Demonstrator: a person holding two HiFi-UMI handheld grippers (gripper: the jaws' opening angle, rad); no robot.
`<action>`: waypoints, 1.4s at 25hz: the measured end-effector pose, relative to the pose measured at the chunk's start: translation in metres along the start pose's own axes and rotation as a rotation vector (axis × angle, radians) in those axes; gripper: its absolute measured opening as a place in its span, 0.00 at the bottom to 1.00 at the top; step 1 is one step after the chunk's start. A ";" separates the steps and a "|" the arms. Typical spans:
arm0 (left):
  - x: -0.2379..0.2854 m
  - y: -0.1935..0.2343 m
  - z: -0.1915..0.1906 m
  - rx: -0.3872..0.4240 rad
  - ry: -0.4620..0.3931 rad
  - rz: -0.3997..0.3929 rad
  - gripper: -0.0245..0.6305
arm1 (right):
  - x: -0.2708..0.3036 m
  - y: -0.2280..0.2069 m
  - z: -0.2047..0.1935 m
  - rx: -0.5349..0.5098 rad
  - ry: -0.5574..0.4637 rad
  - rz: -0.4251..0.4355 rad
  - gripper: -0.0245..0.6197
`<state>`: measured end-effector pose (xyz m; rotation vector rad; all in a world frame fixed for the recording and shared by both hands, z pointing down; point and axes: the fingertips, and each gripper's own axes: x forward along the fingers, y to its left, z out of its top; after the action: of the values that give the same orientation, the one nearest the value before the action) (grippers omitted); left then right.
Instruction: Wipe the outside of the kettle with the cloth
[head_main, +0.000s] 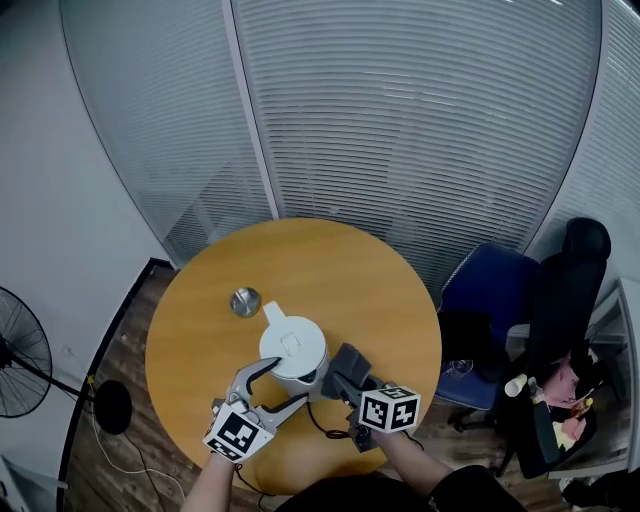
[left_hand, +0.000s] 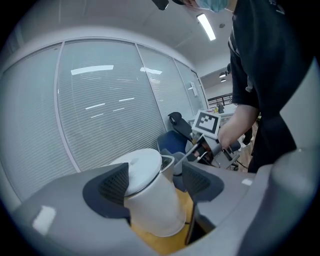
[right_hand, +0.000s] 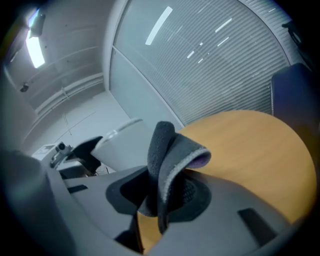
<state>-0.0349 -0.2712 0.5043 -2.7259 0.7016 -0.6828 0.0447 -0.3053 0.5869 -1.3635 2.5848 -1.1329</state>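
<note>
1. Fingers of the right gripper (right_hand: 161, 194) are pinched tight on a fold of the grey cloth (right_hand: 169, 150). The cloth stands up out of the jaws with a loose lip curling to the right. That free fold is the part that would meet the kettle, so I judge the hold is made for wiping.
2. Jaws of the left gripper (left_hand: 155, 182) are wide apart, one on each side of the white kettle (left_hand: 150, 205). One pad looks to touch the lid's rim, and the other stands just clear on the handle side. I judge it is there to steady the kettle against the push of the wipe.
3. Both grippers reach in over the near edge of the round wooden table (head_main: 345, 265). The cloth is just beside the kettle's right flank; I cannot tell whether it touches.
4. Standing about midway between the near and far edges, the kettle looks upright. A black cord (head_main: 322, 422) trails from it toward the near edge.
5. Farther on, toward the left edge, a small round metal piece (head_main: 245, 301) lies apart from the kettle.
</note>
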 end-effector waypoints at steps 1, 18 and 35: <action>0.000 0.000 0.001 0.004 0.001 0.000 0.53 | 0.006 -0.010 -0.011 0.013 0.028 -0.016 0.19; -0.002 0.004 0.011 -0.086 -0.039 0.045 0.53 | 0.013 -0.039 0.011 -0.400 0.141 -0.101 0.19; 0.000 0.006 0.012 -0.135 -0.042 0.103 0.53 | 0.026 -0.011 -0.004 -0.823 0.280 -0.034 0.19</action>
<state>-0.0316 -0.2746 0.4919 -2.7918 0.9014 -0.5722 0.0352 -0.3259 0.6042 -1.4026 3.4446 -0.2253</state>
